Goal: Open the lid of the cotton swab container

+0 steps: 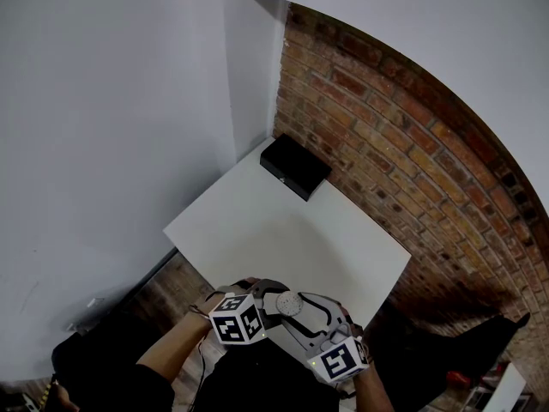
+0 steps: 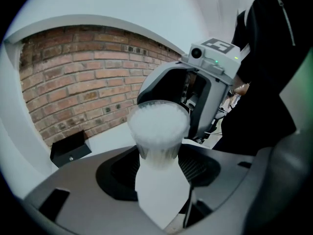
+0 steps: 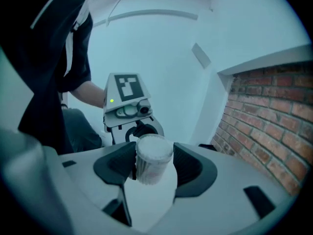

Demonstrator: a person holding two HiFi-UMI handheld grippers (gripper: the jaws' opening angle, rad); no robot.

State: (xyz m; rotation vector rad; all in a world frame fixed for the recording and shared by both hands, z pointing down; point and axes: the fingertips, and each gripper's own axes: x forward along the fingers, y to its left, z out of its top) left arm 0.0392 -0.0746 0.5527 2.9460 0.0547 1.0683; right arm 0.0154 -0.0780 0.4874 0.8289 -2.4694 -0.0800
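The cotton swab container [image 1: 290,303] is a small clear round tub packed with white swabs, held in the air over the near edge of the white table [image 1: 283,230]. My left gripper [image 1: 274,297] comes at it from the left and my right gripper [image 1: 302,311] from the right. In the left gripper view the tub [image 2: 158,131] sits between my left gripper's [image 2: 159,156] dark pads, which close on its sides. In the right gripper view the tub [image 3: 152,156] stands between my right gripper's [image 3: 152,166] pads, gripped too. The lid seam is not distinguishable.
A black box [image 1: 295,166] lies at the table's far corner against the brick wall [image 1: 412,144]; the same black box [image 2: 70,148] shows in the left gripper view. A white wall stands to the left. The person's dark sleeves and body are close behind the grippers.
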